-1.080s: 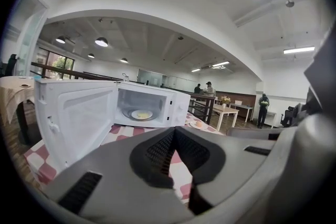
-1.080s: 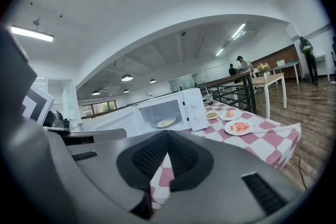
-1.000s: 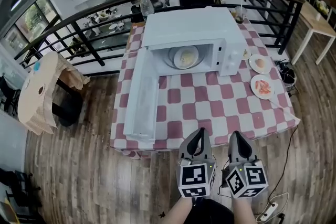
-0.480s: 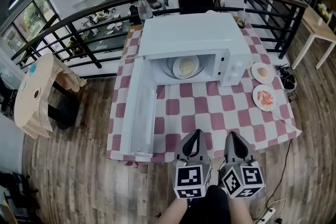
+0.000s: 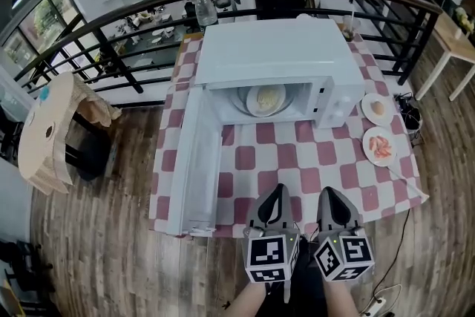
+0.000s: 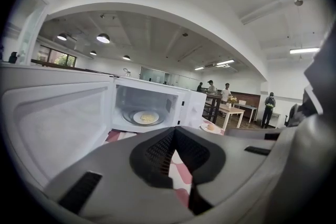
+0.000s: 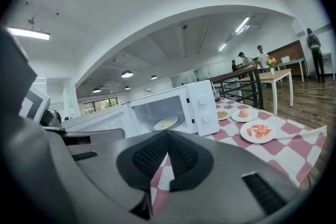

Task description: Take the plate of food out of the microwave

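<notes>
**Closed jaws, a deep cavity and an open door in the way**

Head view: the plate of food [image 5: 265, 99] sits on the turntable inside the microwave [image 5: 274, 56], at the far side of the table [image 5: 297, 152]. The left gripper [image 5: 279, 191] and right gripper [image 5: 331, 195] hover side by side at the near edge, well apart from the plate. The door [image 5: 194, 159] stands open along the left and reaches towards the near edge. If the left gripper drifts left on the way in, it probably knocks the door and jolts the oven. Two side plates [image 5: 378, 127] lie to the right of the microwave, where a wide right-hand swing could catch them.

Left gripper view: the jaws are pressed together with nothing between them. Beyond the tips, the plate lies low and far back in the cavity. Going in like this, the tips would likely push the plate deeper instead of gripping its rim. The jaws need to spread first.

Right gripper view: these jaws are also pressed together and empty. The plate looks thin and flat, so a pinch on one side of the rim alone may let it tilt and spill the food. Lifting too high risks hitting the cavity roof, and dragging it out may snag the front sill.
</notes>
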